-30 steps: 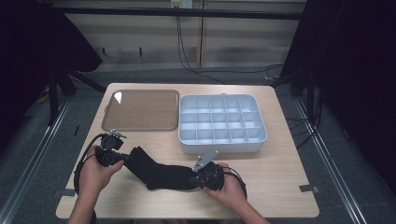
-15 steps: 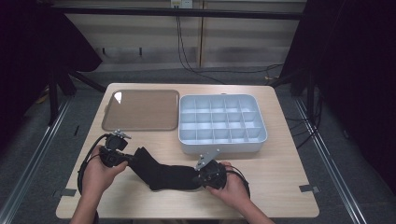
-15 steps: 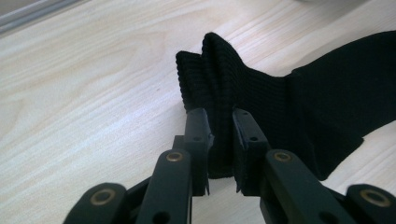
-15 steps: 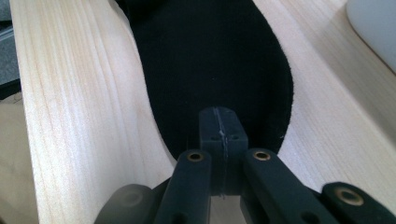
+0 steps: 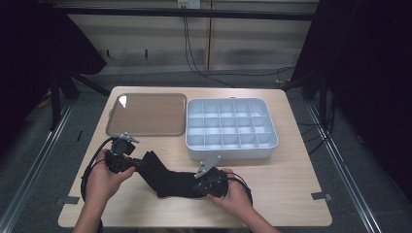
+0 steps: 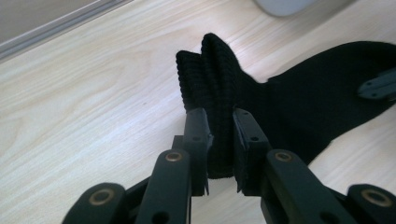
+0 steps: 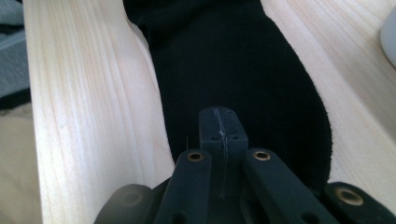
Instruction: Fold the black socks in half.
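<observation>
On the pale wooden table [image 5: 291, 184], the left gripper [image 6: 219, 140] pinches the black knit sock's [image 5: 170, 177] cuff and the right gripper [image 7: 219, 126], jaws pressed together, nips its toe, so a hard pull could slip it free.

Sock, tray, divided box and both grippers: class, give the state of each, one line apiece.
Black sock: flat on the table, gripped at both ends.
Brown tray: empty.
Divided box: open, compartments empty.
Left gripper: shut on the ribbed cuff.
Right gripper: shut, jaws together on the sock's end.
</observation>
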A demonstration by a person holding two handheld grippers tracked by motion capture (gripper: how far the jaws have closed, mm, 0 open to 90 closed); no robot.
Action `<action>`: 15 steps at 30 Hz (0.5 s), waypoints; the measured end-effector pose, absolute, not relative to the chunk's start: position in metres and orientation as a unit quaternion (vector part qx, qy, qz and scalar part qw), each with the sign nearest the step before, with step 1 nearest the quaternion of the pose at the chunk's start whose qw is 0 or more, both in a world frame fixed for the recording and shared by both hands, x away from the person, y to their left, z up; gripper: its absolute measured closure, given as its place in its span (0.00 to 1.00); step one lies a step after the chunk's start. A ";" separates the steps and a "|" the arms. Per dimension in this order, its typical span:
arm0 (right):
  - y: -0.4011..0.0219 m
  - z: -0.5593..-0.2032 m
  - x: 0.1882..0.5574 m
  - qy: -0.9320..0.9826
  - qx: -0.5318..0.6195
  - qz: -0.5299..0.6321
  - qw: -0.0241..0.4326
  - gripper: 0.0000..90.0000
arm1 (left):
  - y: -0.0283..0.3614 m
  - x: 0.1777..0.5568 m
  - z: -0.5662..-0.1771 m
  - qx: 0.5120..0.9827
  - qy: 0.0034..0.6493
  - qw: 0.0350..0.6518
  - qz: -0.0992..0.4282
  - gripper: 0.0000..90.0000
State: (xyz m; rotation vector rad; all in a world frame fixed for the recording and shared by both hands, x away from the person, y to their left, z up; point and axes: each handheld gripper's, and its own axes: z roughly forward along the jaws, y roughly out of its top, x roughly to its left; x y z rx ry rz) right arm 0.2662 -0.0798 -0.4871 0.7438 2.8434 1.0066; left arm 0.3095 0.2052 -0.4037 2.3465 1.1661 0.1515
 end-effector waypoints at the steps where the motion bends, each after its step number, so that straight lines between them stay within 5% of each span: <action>1: -0.080 -0.487 0.266 0.915 0.240 0.325 0.017 1.00 | 0.202 0.309 -0.401 0.865 0.427 0.257 0.053 0.86; 15: -0.071 -0.489 0.272 0.910 0.246 0.333 0.016 1.00 | 0.156 0.304 -0.396 0.894 0.377 0.239 0.036 0.86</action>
